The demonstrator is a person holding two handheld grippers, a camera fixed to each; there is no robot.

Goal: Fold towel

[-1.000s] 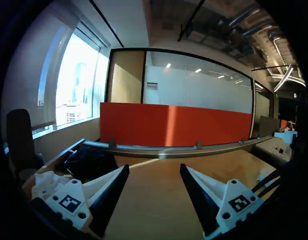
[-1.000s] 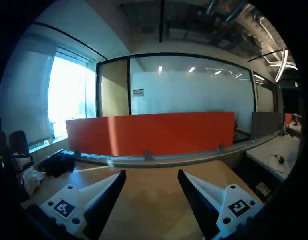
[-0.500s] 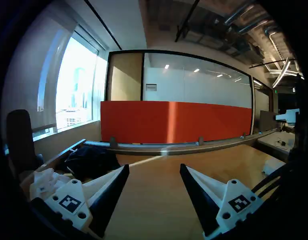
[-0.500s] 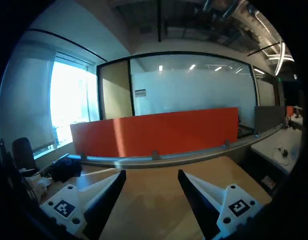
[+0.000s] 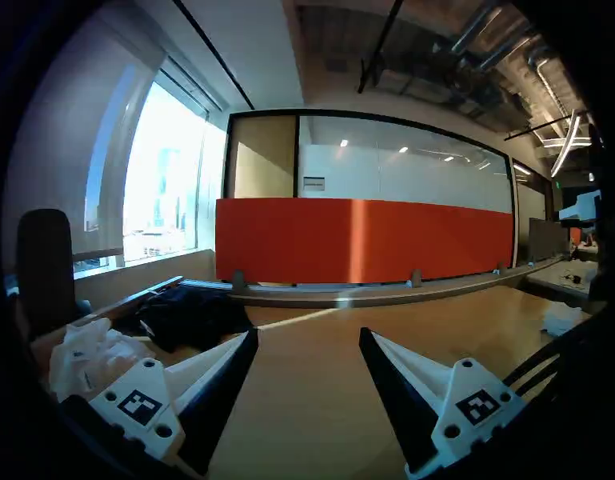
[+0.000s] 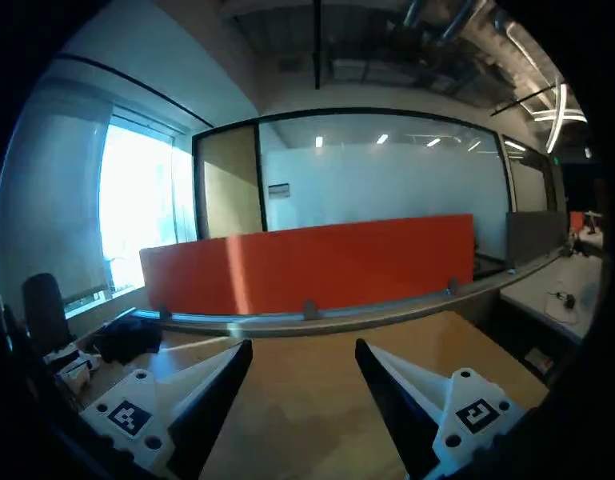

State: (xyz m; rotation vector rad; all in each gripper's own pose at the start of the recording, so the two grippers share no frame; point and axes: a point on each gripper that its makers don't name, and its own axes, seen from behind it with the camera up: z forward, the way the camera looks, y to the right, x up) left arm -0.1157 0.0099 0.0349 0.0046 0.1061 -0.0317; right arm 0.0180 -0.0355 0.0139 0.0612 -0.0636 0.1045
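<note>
Spread wide and holding nothing: left gripper (image 5: 307,332) and right gripper (image 6: 303,344), above the desk (image 5: 307,400), just short of the panel (image 5: 363,240). No towel laid flat in front of the panel. Possibly the dark cloth (image 5: 187,316) or the white crumple (image 5: 87,356), both off the panel's left end; cannot tell which, if either. Probably light, limp and sagging once lifted. Best pinched at two corners. No corners to make out in either heap. Right of the panel, a white scrap (image 5: 563,316), cut off.

I see my left tongs (image 5: 308,331) spread apart above the wooden tabletop (image 5: 307,416), a dark cloth (image 5: 187,316) at mid-left, and an orange partition (image 5: 363,240) across the centre.
</note>
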